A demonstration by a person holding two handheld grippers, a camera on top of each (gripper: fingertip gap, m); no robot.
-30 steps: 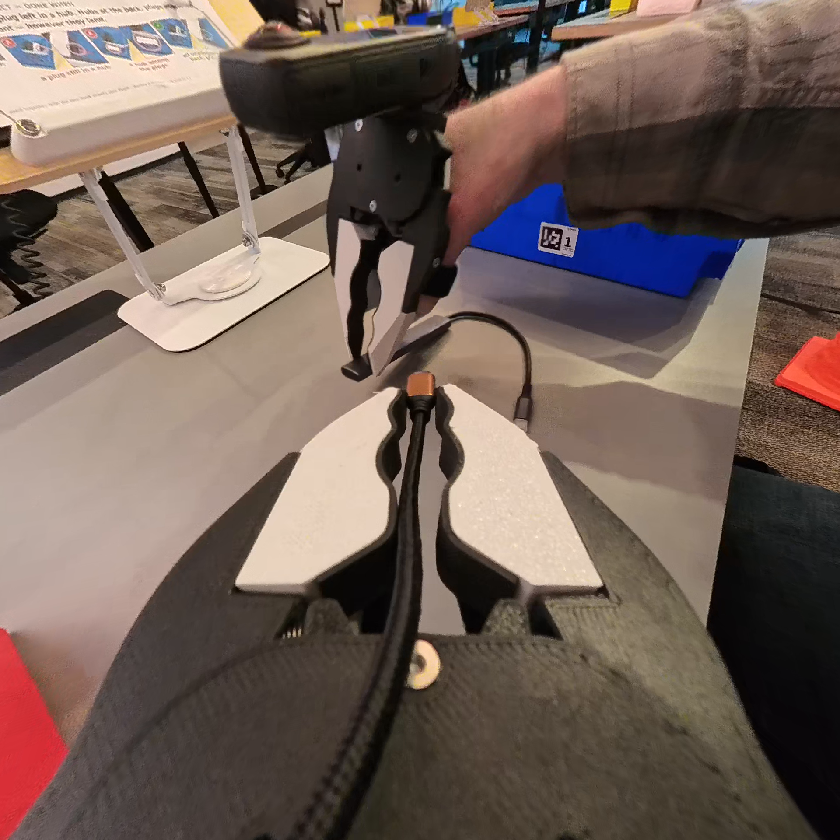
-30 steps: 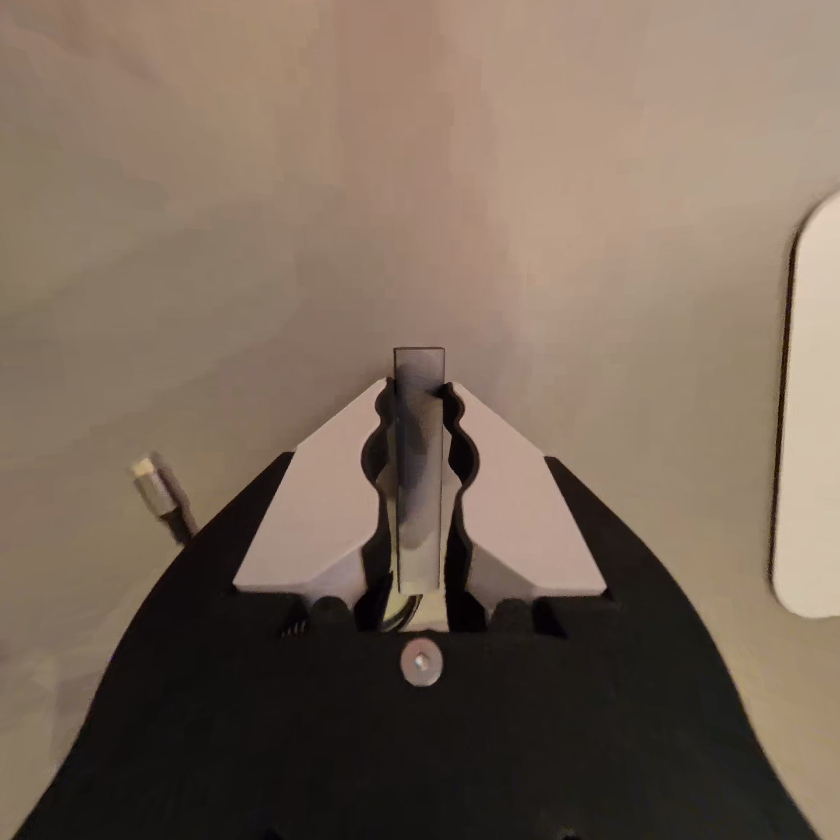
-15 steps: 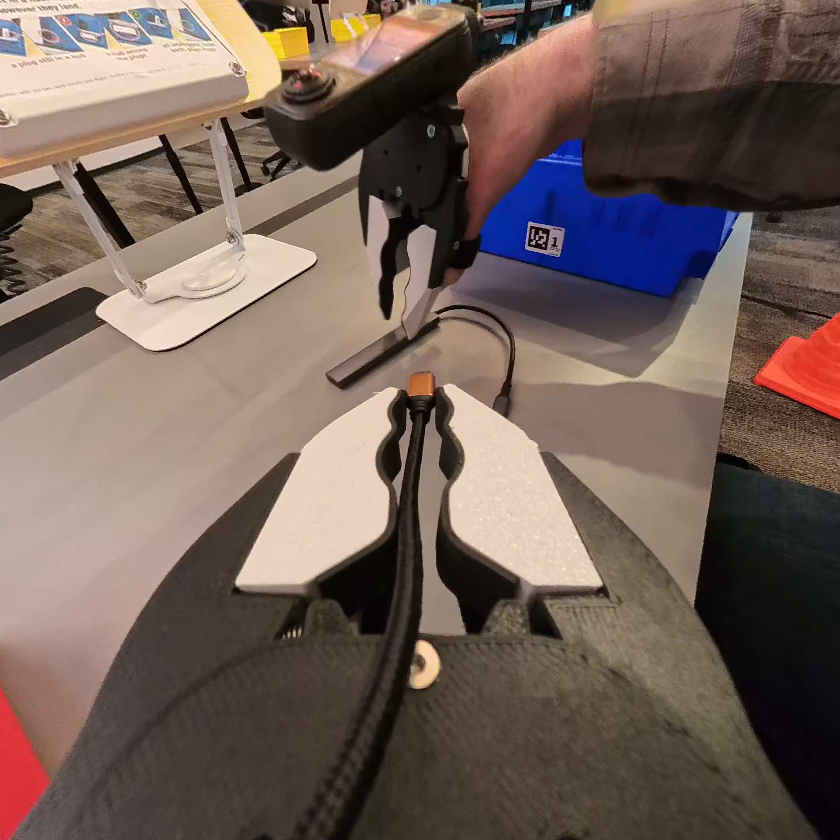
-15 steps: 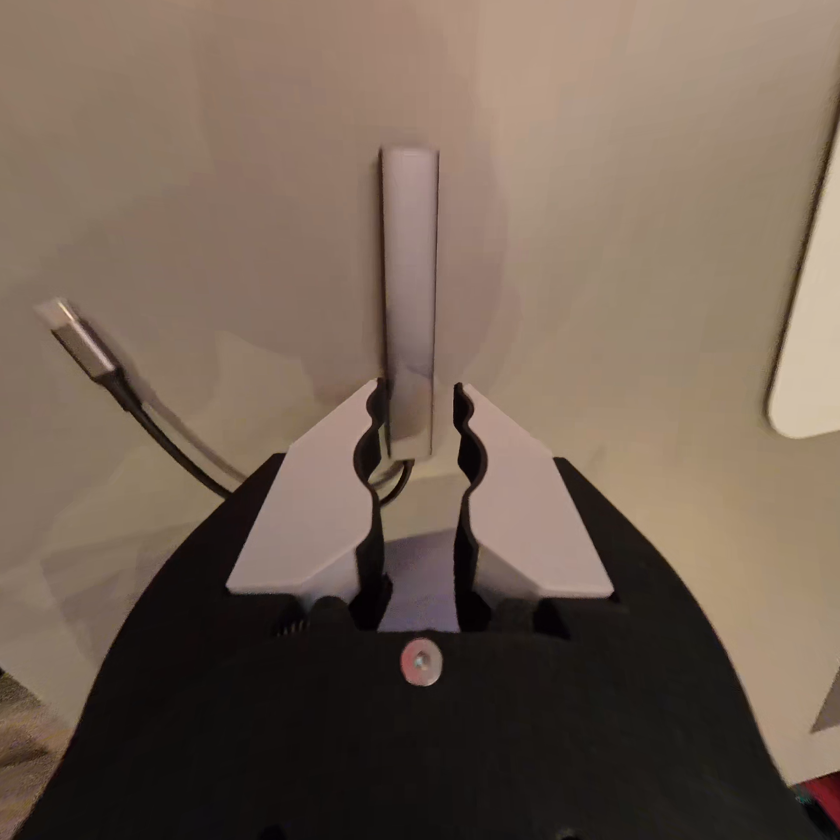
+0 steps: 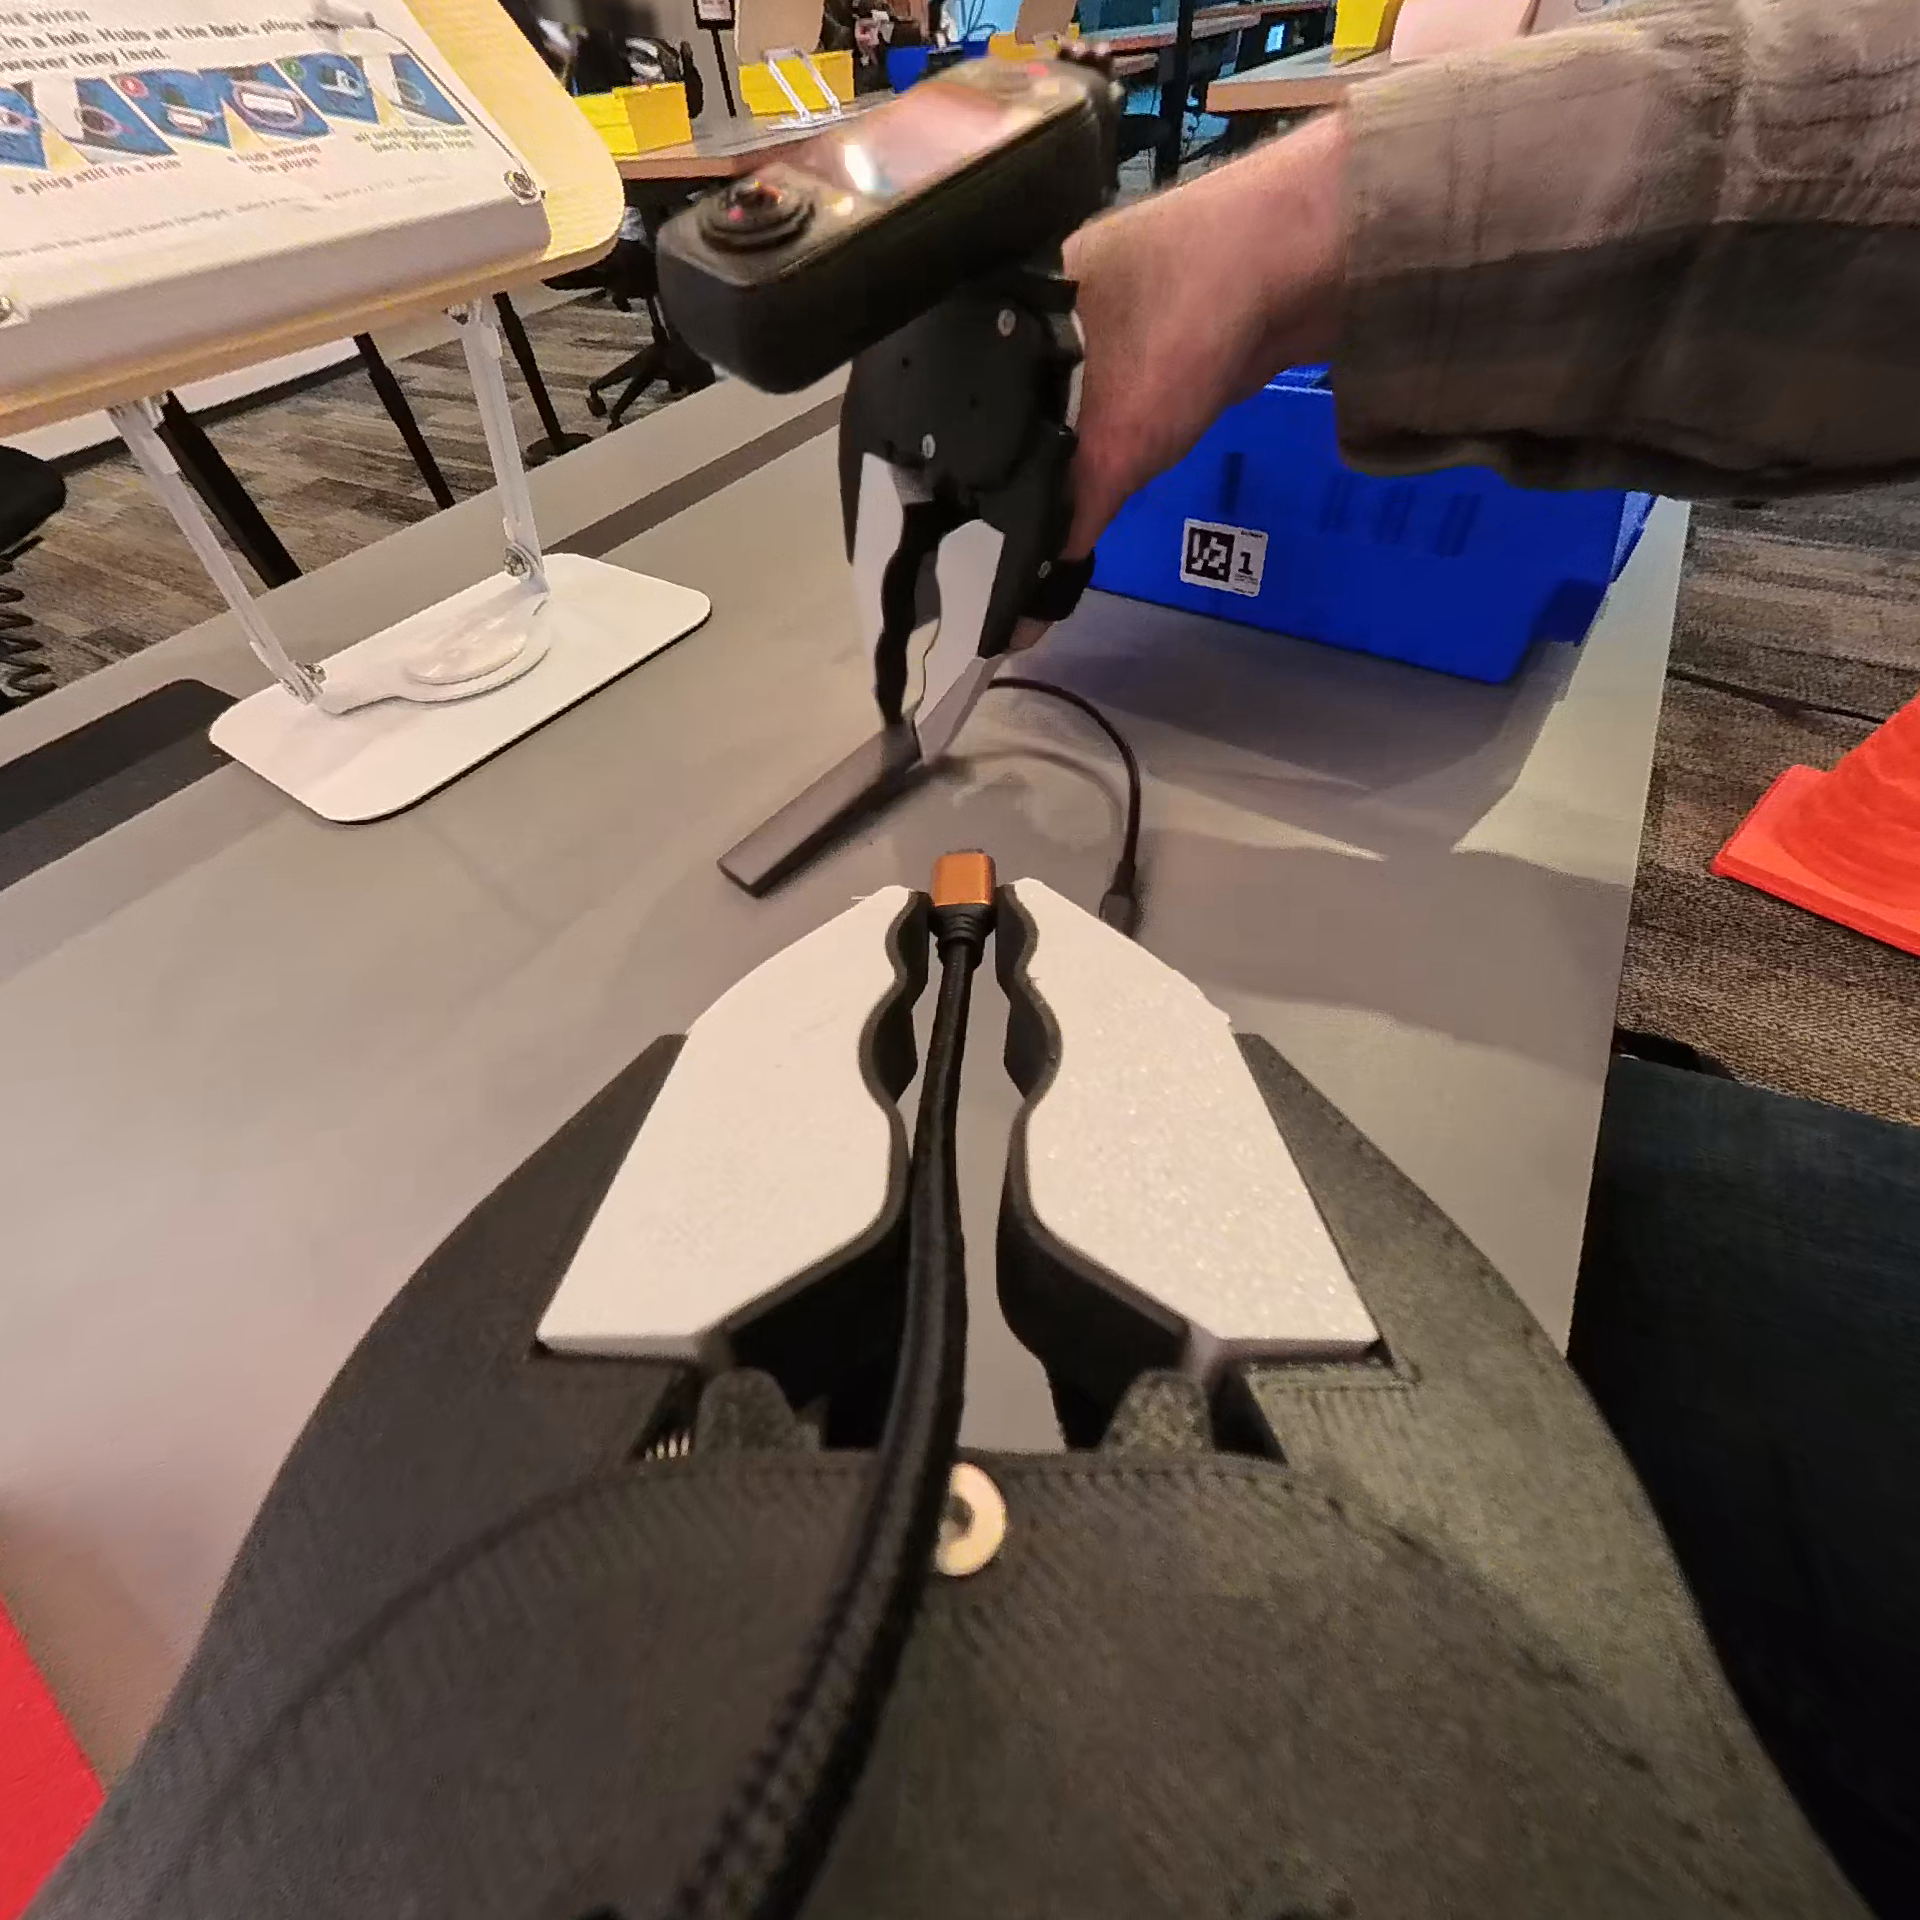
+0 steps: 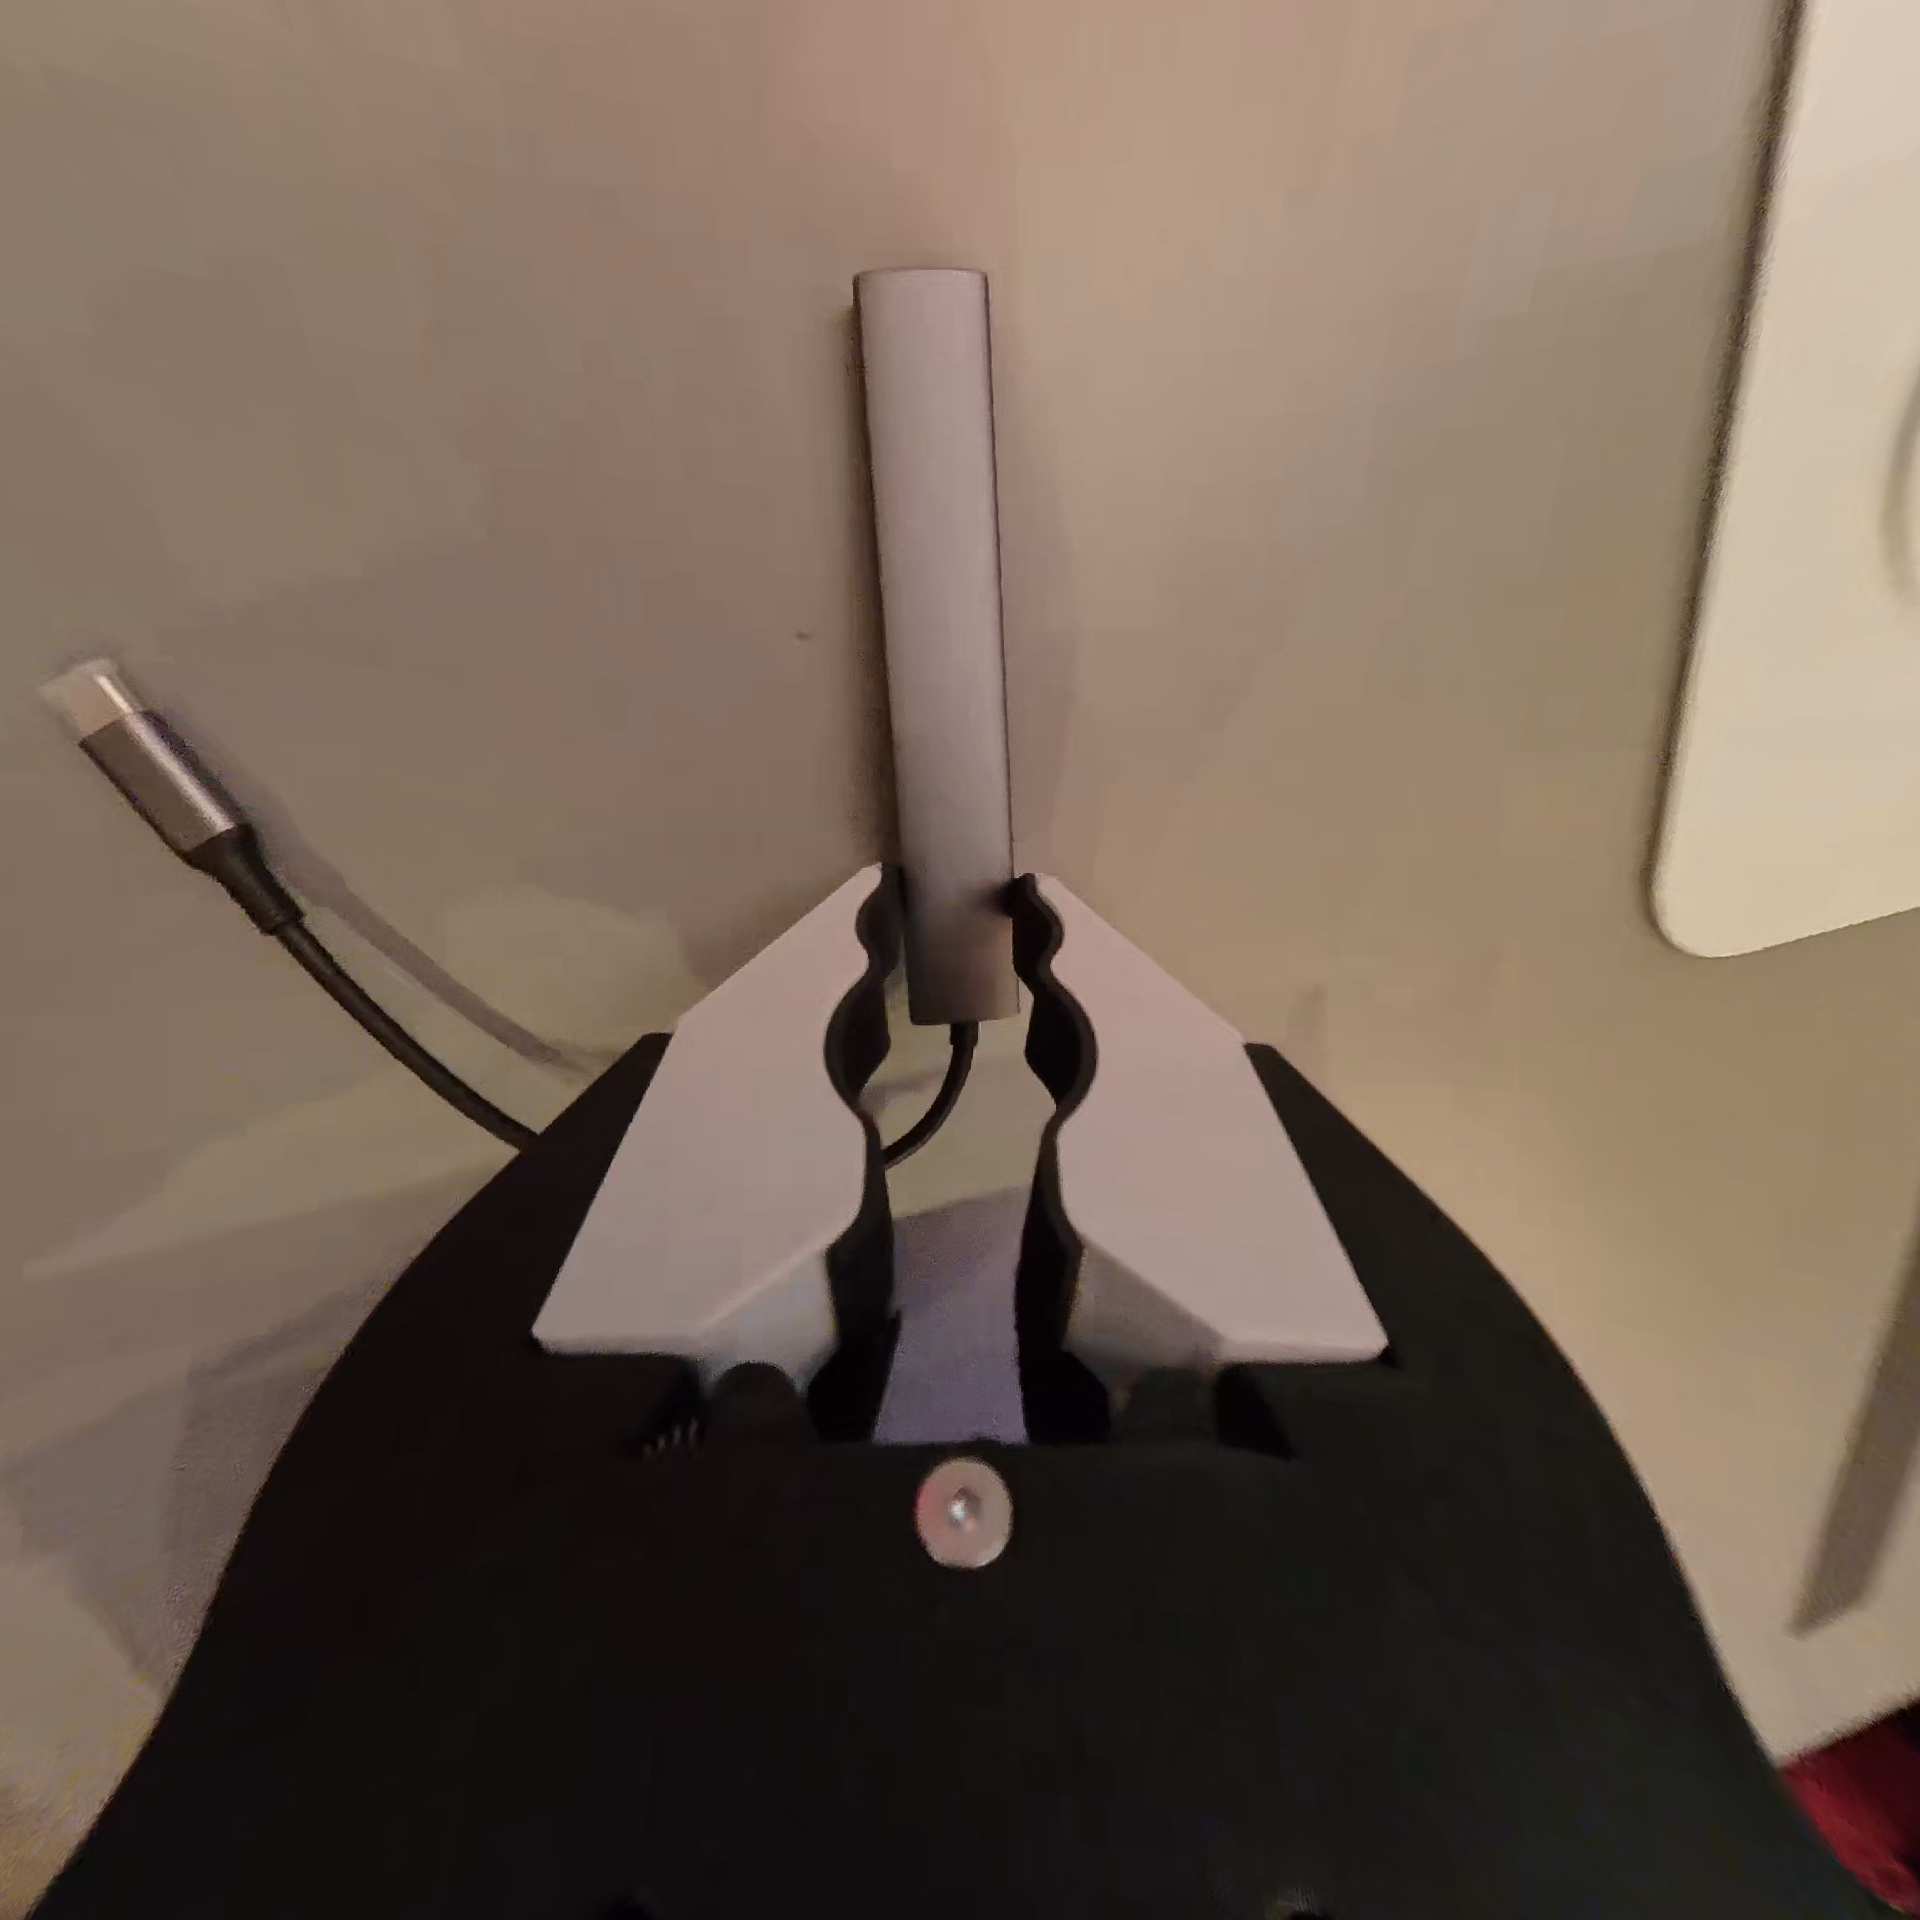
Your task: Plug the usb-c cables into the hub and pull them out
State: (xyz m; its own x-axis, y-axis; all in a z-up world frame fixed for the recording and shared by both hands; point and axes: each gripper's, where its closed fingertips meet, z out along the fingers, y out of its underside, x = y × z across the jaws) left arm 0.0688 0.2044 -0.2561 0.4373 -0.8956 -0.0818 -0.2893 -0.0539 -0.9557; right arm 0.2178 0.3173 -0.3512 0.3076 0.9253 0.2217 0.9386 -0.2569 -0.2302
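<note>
My left gripper [image 5: 961, 894] is shut on a black braided cable [image 5: 940, 1122]. Its orange USB-C plug [image 5: 961, 875] sticks out past the fingertips, a little short of the hub. The slim grey hub [image 5: 821, 810] lies flat on the grey table [image 5: 312, 1039]. My right gripper [image 5: 914, 727] points down at the hub's far end. In the right wrist view my right gripper [image 6: 956, 894] is closed on the hub's [image 6: 935, 582] near end. The hub's own short cable [image 5: 1127, 790] curls right, and its grey plug [image 6: 135, 748] lies loose.
A white stand base [image 5: 468, 686] with a sign board stands at the left, and also shows in the right wrist view [image 6: 1818, 520]. A blue bin [image 5: 1403, 561] sits at the back right. An orange cone [image 5: 1849, 831] is on the floor. A person's hand [image 5: 1174, 343] holds the right gripper. Across from one pair of fingers to the other is roughly 20 cm.
The right gripper set the hub flat on the table, opened, slid back to the hub's end and closed on it there. The left gripper kept its hold on the cable.
</note>
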